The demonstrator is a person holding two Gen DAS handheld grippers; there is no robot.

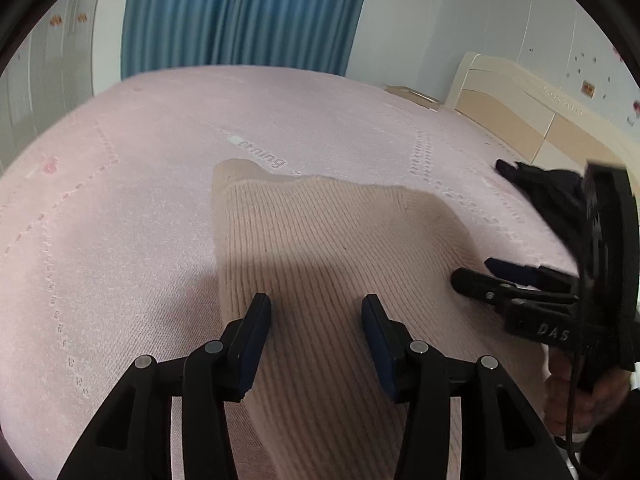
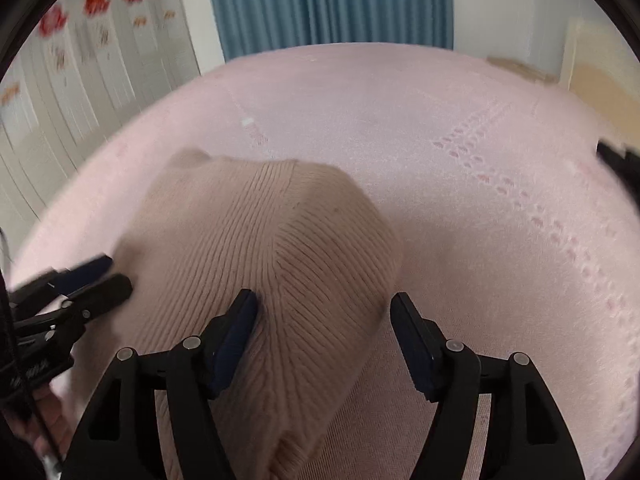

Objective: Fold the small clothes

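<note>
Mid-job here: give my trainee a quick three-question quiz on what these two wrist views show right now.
1. True or false: the left hand-held gripper is open over the beige ribbed knit garment.
2. Multiple choice: the garment lies on A) a wooden floor, B) a pink patterned bedspread, C) a metal tray.
3. Fill in: the dark clothing item lies near the cream ____.

Key: 1 true; 2 B; 3 headboard.

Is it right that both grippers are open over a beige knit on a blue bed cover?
Not quite: the bed cover is pink, as the left wrist view shows. Only the curtain is blue. The left gripper and right gripper are open over the knit.
</note>
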